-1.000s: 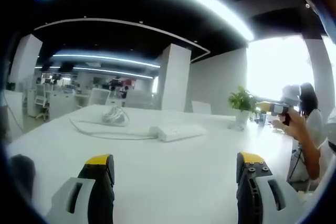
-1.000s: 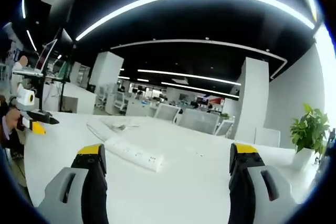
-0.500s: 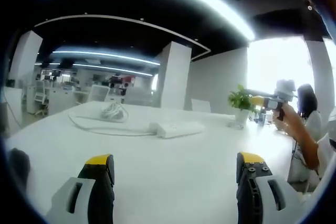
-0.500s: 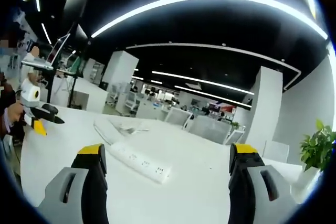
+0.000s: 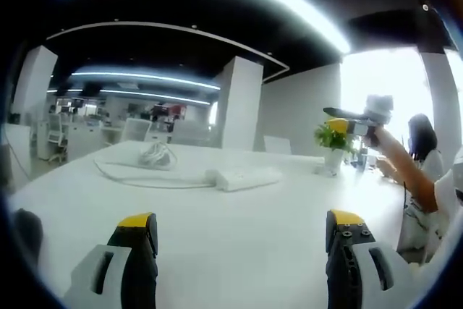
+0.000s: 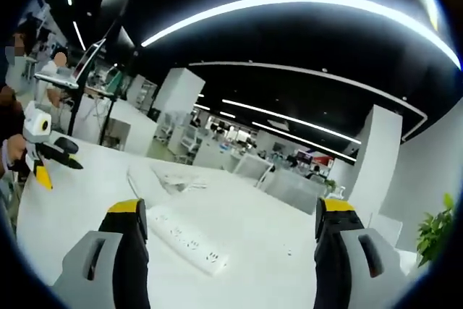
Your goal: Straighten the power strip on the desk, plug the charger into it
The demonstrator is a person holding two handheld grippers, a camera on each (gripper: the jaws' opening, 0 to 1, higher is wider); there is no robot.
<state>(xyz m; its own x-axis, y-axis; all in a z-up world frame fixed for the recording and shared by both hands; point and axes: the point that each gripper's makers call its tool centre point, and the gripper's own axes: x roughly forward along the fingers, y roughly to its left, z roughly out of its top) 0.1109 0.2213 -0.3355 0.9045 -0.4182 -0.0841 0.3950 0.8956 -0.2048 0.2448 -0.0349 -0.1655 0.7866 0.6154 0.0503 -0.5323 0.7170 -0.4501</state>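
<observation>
I hold my left tongs low over the white table, the two jaws standing wide apart with nothing between them. My right tongs are the same — spread wide and empty, hanging above the table and not touching anything. The power strip lies flat on the table, well ahead of my left tongs; in the right gripper view it is nearer, and it runs at a slant away from me, with its sockets facing up. So I judge it is not straightened yet. Its white cable goes off in a long curve to a loose coil further back on the table. I cannot find the charger with certainty: the coil may belong to it, but it is too small and too pale to tell. Nothing seems to be plugged into the sockets, as far as I can see. In the left gripper view my right tongs come in from the right, raised in the air in front of a small green plant that stands in a white pot at the far edge. To my judgement the task is at its very start — both steps are left: first turn the strip square, then find the charger and push it in.
</observation>
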